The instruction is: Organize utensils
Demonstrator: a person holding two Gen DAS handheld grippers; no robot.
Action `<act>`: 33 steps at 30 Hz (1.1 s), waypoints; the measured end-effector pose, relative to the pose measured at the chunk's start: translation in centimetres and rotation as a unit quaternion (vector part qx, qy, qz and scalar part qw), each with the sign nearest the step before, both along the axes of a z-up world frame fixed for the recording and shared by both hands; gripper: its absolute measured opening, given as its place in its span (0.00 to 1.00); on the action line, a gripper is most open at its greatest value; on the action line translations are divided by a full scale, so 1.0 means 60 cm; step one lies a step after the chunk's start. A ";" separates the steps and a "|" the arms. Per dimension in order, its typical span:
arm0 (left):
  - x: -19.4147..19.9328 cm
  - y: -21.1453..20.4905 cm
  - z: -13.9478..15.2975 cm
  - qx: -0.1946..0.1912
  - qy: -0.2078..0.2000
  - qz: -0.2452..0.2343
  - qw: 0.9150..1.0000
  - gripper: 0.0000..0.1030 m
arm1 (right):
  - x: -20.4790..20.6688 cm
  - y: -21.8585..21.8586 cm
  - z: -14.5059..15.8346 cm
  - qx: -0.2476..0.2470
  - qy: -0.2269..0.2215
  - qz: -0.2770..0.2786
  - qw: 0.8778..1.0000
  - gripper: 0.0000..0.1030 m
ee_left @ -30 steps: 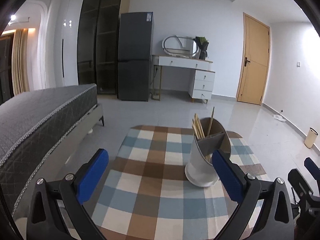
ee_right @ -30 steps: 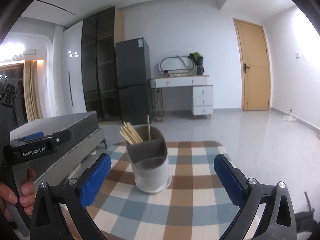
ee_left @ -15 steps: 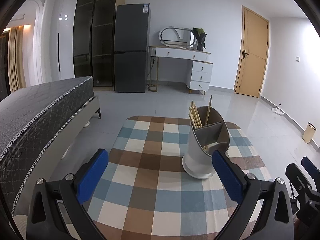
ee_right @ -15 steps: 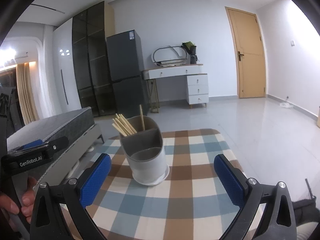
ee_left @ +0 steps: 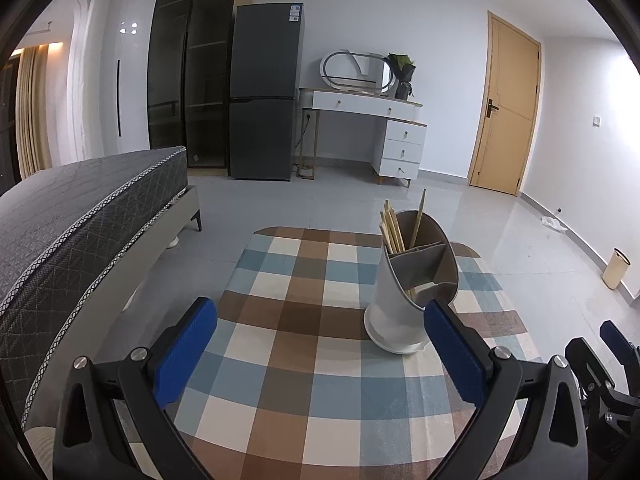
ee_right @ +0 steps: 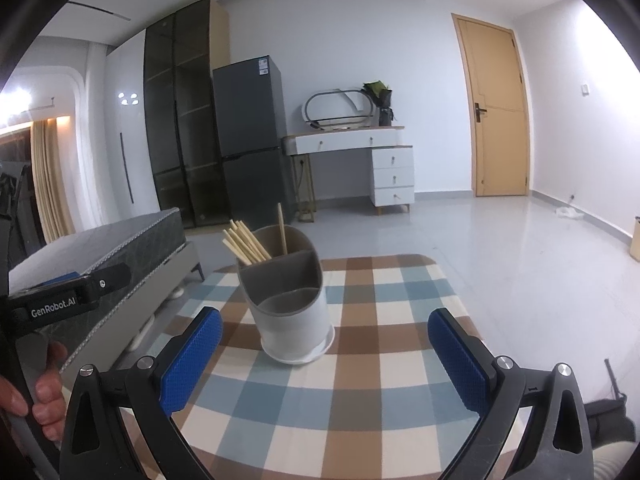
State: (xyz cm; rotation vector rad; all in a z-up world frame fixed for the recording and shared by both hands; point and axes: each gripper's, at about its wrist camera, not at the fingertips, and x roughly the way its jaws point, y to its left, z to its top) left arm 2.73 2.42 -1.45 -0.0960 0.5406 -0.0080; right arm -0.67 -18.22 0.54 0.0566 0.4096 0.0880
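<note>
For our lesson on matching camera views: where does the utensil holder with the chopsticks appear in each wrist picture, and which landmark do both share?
Left wrist view: the utensil holder stands right of centre on the checked tablecloth, by the left gripper's right finger.
Right wrist view: the utensil holder stands left of centre.
Shared landmark: the dark fridge.

One holder (ee_right: 290, 300) stands on one checked surface (ee_right: 360, 380); it has three compartments. A bunch of about six chopsticks (ee_right: 246, 246) and one lone chopstick (ee_right: 282, 229) stand in the holder; the exact count is hard to tell. Two grippers: left (ee_left: 320, 354) and right (ee_right: 325, 354), each with two blue pads. One hand (ee_right: 46, 392) shows.
</note>
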 end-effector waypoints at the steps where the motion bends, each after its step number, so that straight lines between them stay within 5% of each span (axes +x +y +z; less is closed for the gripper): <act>1: -0.001 0.002 0.002 -0.003 0.000 0.000 1.000 0.98 | 0.000 -0.001 -0.001 0.001 0.001 -0.001 1.000 1.00; 33: -0.004 0.005 -0.013 0.004 0.001 0.016 1.000 0.98 | -0.007 -0.022 -0.002 0.016 0.009 -0.040 0.999 1.00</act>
